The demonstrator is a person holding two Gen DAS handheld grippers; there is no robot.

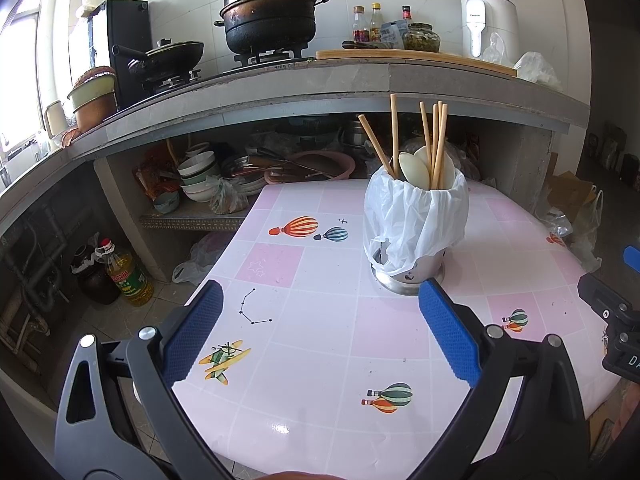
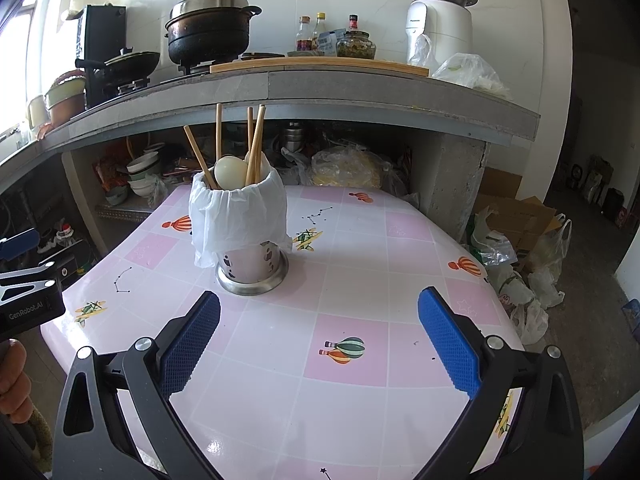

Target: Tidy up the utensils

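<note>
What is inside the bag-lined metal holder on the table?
Wooden chopsticks and pale spoons stand in the holder. Their lower ends and anything deeper are hidden by the plastic bag.

left gripper jaws apart, empty | utensil holder upright on table

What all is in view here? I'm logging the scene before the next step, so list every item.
utensil holder: one, steel, on table, white plastic bag draped over it
chopsticks: about five, wooden, upright in holder
spoons: two or so, cream, in holder
table: one, pink-and-white tiled pattern with balloon prints
pot: one, black with steel lid, on stove
wok: one, black, on stove
oil bottle: one, yellow, on floor
left gripper: open, empty
right gripper: open, empty
</note>
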